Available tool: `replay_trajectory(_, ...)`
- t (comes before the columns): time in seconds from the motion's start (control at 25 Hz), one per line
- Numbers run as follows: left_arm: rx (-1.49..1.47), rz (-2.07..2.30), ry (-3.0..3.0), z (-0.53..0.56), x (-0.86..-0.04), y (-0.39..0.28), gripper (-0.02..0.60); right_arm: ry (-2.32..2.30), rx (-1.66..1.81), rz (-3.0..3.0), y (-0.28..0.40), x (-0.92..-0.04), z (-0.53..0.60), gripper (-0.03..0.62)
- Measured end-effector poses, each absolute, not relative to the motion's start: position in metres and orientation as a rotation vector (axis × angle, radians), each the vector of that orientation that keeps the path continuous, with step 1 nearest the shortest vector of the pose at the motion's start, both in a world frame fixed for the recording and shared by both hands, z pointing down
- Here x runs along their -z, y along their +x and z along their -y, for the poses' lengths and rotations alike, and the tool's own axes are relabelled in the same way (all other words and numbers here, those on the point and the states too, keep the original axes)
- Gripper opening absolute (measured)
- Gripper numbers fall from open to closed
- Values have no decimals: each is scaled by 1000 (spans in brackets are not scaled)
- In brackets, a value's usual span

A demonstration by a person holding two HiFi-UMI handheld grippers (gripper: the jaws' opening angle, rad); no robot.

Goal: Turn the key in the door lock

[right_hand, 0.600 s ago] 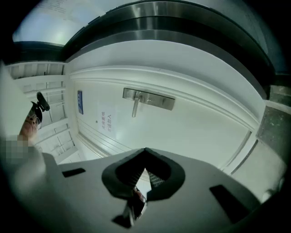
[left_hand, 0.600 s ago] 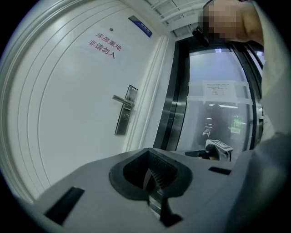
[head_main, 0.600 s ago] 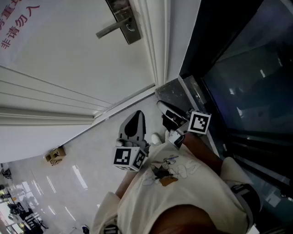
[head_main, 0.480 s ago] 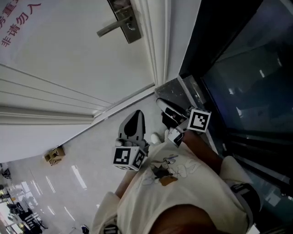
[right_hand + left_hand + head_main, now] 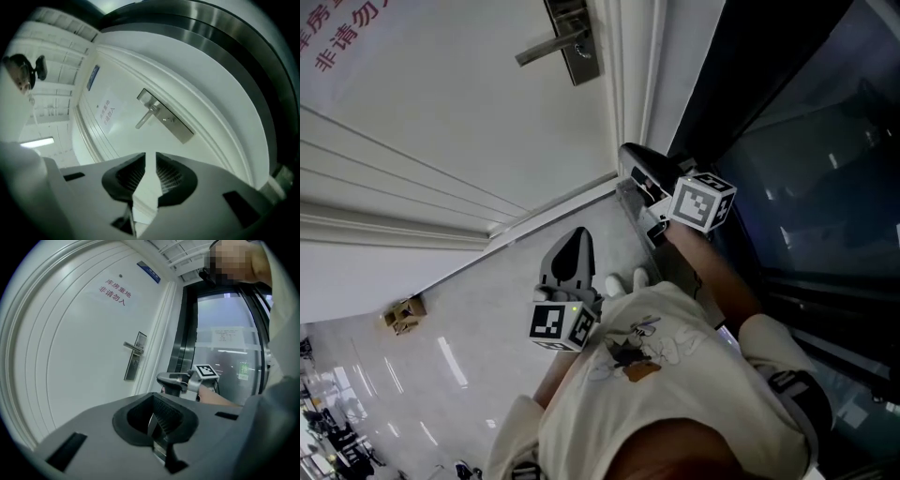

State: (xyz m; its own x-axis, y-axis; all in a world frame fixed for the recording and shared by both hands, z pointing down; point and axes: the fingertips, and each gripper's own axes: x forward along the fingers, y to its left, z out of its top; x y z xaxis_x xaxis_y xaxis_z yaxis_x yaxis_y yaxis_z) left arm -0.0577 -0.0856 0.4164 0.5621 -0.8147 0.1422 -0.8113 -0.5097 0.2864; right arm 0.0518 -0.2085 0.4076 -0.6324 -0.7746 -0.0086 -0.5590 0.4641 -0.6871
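**Right gripper lifts toward the lock, still short of it**

The white door fills the upper left of the head view, with glossy pale floor below it and a dark glass partition to the right. A small cardboard box lies far off on the floor. In the last half second the right gripper has risen beside the door frame, nearer the lock plate at the door's latch edge. Its jaws stand slightly apart, empty. The left gripper hangs low, clenched on nothing. Under the handle the keyhole is too small to show a key, so the reach probably has some way to go.
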Motion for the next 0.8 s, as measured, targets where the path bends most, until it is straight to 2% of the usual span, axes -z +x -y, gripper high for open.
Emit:
replay_trajectory(0.04, 19, 1340, 2477, 85, -416, -60, 6, -1176, 870, -2440, 53, -400, 224, 86)
replay_trajectory(0.08, 22, 1346, 2472, 84, -416, -62, 6, -1214, 808, -2475, 53, -393, 239, 112)
replay_trajectory(0.36, 33, 1392, 2449, 85, -418, -83, 6, -1415, 548, -2583, 47, -358, 322, 115)
replay_trajectory(0.6, 52, 1409, 2440, 88, -415, -94, 6, -1586, 398, -2661, 36, -366, 363, 115)
replay_trajectory(0.8, 53, 1404, 2445, 98, -414, -95, 6, -1822, 90, -2705, 35, -373, 388, 114)
